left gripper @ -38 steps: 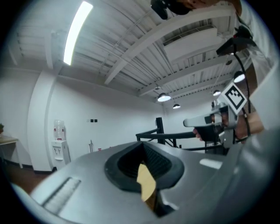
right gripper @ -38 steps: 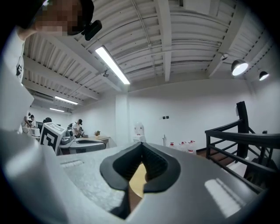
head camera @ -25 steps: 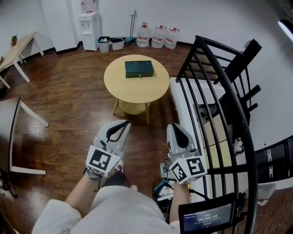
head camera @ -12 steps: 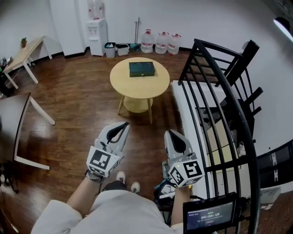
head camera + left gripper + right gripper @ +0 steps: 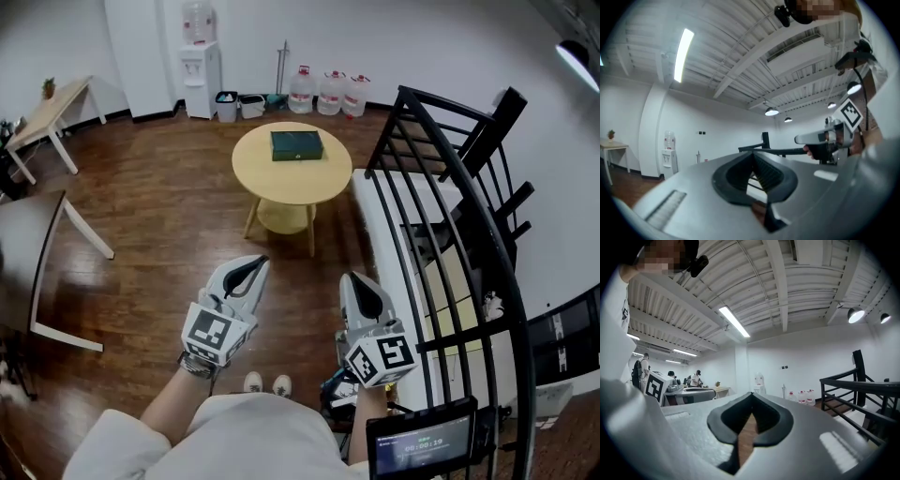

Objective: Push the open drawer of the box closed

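A dark green box (image 5: 296,144) lies on a round light-wood table (image 5: 272,178) far ahead in the head view; whether its drawer stands open I cannot make out at this distance. My left gripper (image 5: 256,263) and right gripper (image 5: 355,280) are held low near the person's body, well short of the table, both pointing forward. Both are shut with nothing between the jaws. In the left gripper view the left gripper (image 5: 753,154) shows its tips together; the right gripper (image 5: 752,395) looks the same in its own view. Neither gripper view shows the box.
A black metal railing (image 5: 450,216) runs along the right beside a white bench (image 5: 394,225). Water bottles (image 5: 328,91), a water dispenser (image 5: 202,56) and bins (image 5: 239,103) line the far wall. Tables (image 5: 42,112) stand at the left. A screen (image 5: 422,448) sits at the bottom right.
The view has drifted so the table and box sit slightly higher and further right. Both grippers stay shut and have sunk a little in the frame.
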Demonstrator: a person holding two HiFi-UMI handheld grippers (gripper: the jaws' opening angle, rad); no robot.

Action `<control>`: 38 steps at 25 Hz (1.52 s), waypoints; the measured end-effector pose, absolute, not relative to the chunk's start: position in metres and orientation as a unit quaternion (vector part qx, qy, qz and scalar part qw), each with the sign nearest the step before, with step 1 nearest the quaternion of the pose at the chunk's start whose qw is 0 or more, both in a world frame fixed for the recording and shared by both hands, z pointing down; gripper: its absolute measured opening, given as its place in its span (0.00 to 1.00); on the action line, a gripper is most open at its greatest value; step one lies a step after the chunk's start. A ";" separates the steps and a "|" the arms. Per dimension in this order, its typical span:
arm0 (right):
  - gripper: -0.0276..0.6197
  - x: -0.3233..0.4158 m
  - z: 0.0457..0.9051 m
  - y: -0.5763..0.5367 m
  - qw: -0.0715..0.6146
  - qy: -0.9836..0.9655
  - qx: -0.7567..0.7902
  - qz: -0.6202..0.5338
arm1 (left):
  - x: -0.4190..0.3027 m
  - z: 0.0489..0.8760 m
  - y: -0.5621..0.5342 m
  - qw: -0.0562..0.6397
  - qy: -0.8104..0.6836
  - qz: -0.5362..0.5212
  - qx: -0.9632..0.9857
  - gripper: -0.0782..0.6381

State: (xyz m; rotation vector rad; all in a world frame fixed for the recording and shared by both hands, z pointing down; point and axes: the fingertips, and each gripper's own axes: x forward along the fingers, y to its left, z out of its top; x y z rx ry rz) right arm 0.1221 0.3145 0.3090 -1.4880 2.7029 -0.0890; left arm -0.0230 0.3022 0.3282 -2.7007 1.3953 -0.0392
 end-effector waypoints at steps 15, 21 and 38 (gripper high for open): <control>0.05 0.096 0.299 0.310 0.023 0.881 -0.472 -0.015 | -0.031 0.317 0.300 0.056 0.441 0.002 -0.896 0.12; 0.05 0.093 0.298 0.307 0.006 0.879 -0.477 0.000 | -0.031 0.319 0.300 0.063 0.439 -0.007 -0.896 0.12; 0.05 0.094 0.301 0.304 0.008 0.881 -0.474 -0.004 | -0.028 0.320 0.297 0.067 0.441 -0.014 -0.895 0.12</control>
